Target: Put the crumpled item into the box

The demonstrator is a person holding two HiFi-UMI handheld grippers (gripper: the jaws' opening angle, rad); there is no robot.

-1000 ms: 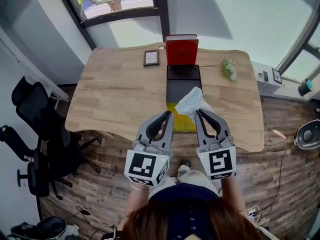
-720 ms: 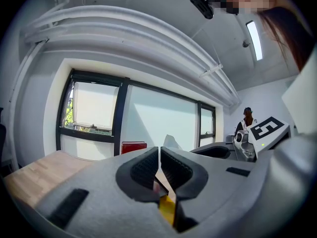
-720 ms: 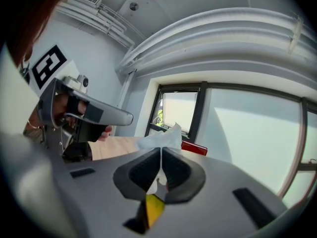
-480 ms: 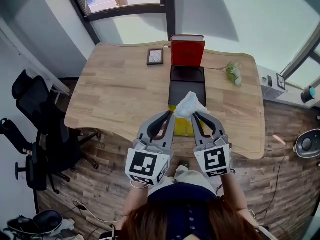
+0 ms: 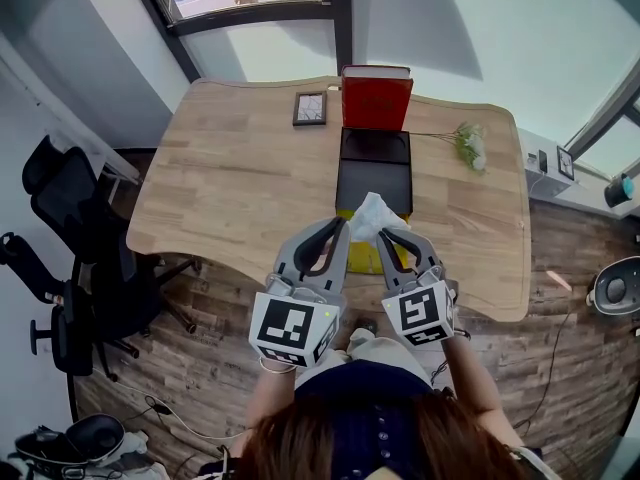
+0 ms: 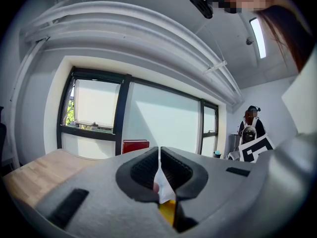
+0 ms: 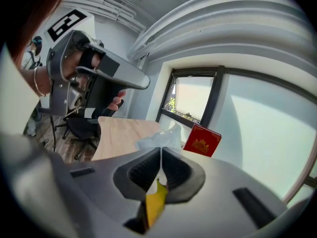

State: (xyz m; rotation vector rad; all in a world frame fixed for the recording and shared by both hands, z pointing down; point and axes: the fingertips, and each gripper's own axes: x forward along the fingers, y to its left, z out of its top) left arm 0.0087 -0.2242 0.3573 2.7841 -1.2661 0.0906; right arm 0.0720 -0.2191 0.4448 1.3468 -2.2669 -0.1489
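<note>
The crumpled item [image 5: 374, 214], a white wad, sits at the near end of the black box [image 5: 375, 180], overlapping its near rim in your head view. Your right claw [image 5: 386, 234] is pinching it: in the right gripper view the jaws are pressed together and the white wad [image 7: 159, 138] bulges out just past their tips. Your left claw [image 5: 338, 228] is just beside it, on the near left of the box; in the left gripper view its jaws are closed tip to tip, and only slivers of white and yellow show through the gap below the tips. A yellow patch [image 5: 362, 256] lies on the near side of the box, between your two claws. At the far end of the box the red lid [image 5: 377, 101] stands upright. On the wooden surface [image 5: 240, 188], a small picture frame [image 5: 310, 109] lies left of the lid and a sprig of flowers [image 5: 470, 148] lies right of the box. A black office chair [image 5: 70, 268] stands on the floor, well to the left of the box.
</note>
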